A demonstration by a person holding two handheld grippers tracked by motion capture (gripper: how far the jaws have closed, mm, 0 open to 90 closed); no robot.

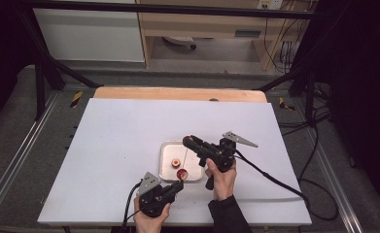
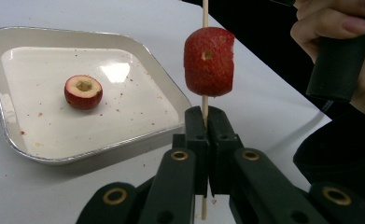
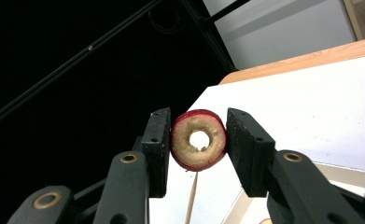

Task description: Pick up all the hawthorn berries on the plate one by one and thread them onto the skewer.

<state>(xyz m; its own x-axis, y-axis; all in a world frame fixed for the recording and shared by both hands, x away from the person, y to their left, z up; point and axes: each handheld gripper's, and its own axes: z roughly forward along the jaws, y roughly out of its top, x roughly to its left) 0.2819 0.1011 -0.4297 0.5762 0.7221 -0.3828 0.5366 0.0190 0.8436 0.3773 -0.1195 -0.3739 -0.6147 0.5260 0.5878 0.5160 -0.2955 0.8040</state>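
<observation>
High view: L tongs [image 1: 179, 185] pinch skewer [image 2: 204, 107] upright; R tongs [image 1: 187, 141] level, clamping cored fruit [image 3: 198, 139].

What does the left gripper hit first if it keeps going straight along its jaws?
Probably nothing solid soon: the left gripper is shut on the skewer, whose red fruit piece travels with it. Beyond lies bare white table; the tray sits off to the side. Depth unclear.

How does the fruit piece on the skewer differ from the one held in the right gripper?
The skewered fruit piece sits threaded on the wooden skewer, which the left gripper clamps below it; the cored fruit ring is off the stick, pinched between the right gripper pads. The skewered piece shows its red skin side; the ring faces its pale cut flesh and open hole. Both are red-skinned and cored.
</observation>
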